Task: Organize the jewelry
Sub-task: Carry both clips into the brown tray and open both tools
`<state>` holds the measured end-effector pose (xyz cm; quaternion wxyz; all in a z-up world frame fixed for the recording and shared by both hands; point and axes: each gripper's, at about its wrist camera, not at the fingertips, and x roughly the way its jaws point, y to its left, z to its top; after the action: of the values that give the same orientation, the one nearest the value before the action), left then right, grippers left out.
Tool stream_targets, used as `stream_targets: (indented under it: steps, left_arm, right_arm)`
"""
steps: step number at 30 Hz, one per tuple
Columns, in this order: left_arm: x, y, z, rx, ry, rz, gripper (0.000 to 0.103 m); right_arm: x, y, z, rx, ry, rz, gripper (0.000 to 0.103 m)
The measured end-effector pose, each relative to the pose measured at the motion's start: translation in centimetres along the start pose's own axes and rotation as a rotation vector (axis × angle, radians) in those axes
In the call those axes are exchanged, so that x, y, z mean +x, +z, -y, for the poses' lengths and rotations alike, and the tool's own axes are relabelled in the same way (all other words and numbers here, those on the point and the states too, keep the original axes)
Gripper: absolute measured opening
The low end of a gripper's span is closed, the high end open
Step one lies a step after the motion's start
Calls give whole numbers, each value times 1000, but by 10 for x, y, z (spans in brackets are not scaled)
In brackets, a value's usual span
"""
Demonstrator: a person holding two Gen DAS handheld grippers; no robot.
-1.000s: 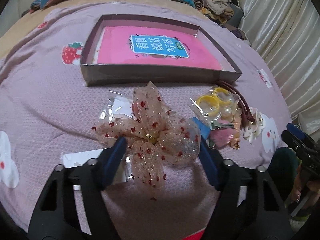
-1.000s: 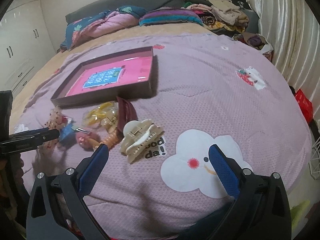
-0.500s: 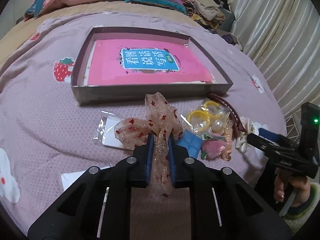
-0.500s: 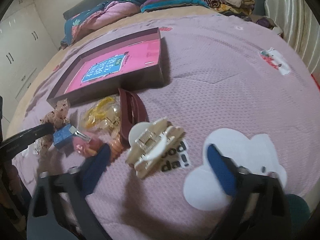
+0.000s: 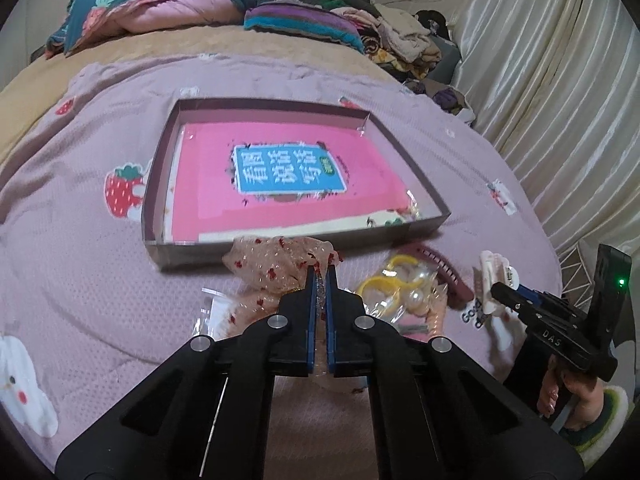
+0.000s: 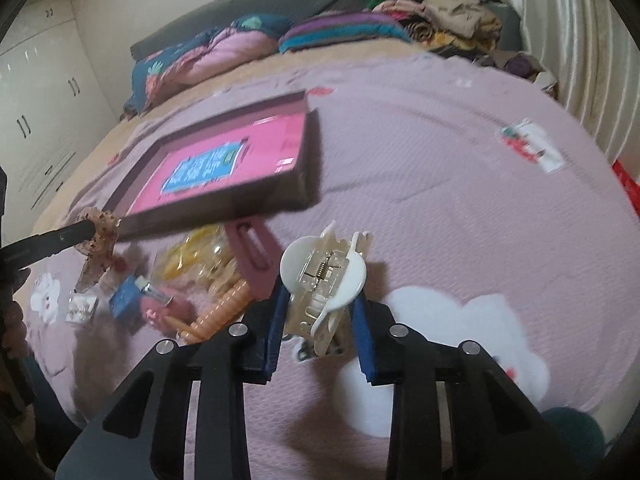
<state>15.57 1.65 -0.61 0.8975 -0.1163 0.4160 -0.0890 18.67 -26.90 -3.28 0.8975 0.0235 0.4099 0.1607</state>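
shallow box (image 5: 280,250): pink book (image 5: 280,200) inside | yellow rings bag (image 5: 384,292): beside box

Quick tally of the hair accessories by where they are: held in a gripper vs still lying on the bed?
Held in a gripper: 2 (mesh bow in the left gripper, white claw clip in the right gripper)
Lying on the bed: at least 3 clear ones (maroon comb, orange clip, blue clip); the bagged yellow and pearl pieces overlap too much to count.
Total: at least 5

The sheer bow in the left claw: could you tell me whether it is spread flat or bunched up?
Bunched: the sheer bow is pinched between the shut left claw.
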Motion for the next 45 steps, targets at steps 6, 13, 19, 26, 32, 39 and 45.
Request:
stream_targets:
  steps: [6,13,19,26,32,39,45]
  left_arm:
    - [-13,21,-6,-16,-7,44,0]
    - [-32,48,-17,-21,24,116,0]
    - [-32,62,-34,-56,39,141,0]
    - [-10,69,-53,-83,31,124,0]
    - [12,67,-63,-101,17,106,0]
    - [31,57,-65,-72,21,58,0]
    - [32,56,-70,-76,12,33,7]
  right_arm:
    - [-11,17,12,3,-25,53,29]
    - [-16,36,13,-1,-14,90,22]
    - [-14,55,2,-16,10,114,22]
    - [-6,91,-22,-41,47,153,22]
    - [13,115,-43,-57,75,151,22]
    - [49,139,-64,-61,92,112,22]
    - [86,155,-88,-60,130,33,22]
